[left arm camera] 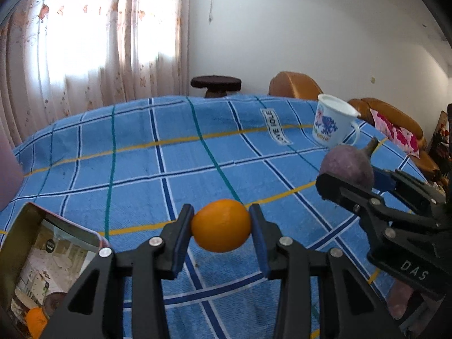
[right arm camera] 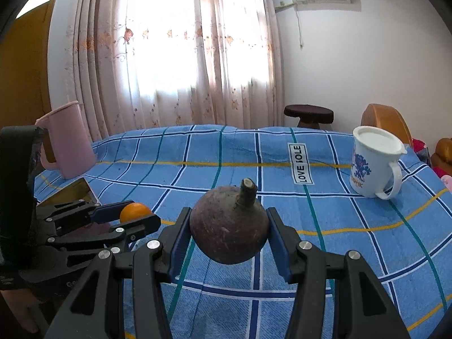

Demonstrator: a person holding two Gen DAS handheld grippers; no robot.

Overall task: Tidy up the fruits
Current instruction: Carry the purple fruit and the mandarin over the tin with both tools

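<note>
My left gripper point(left arm camera: 221, 226) is shut on an orange point(left arm camera: 221, 225) and holds it above the blue checked tablecloth point(left arm camera: 169, 163). My right gripper point(right arm camera: 229, 230) is shut on a round dark purple fruit point(right arm camera: 229, 230) with a short stem pointing up. In the left wrist view the right gripper point(left arm camera: 346, 179) and the purple fruit point(left arm camera: 347, 168) are at the right. In the right wrist view the left gripper point(right arm camera: 134, 217) with the orange point(right arm camera: 135, 211) is at the left. A shiny metal tin point(left arm camera: 42, 257) lies at the lower left, reflecting the orange.
A white printed mug point(right arm camera: 374, 163) stands at the right on the cloth. A pink jug point(right arm camera: 67, 141) stands at the far left. A dark round stool point(right arm camera: 308, 114) and orange sofa point(left arm camera: 389, 115) are behind the table.
</note>
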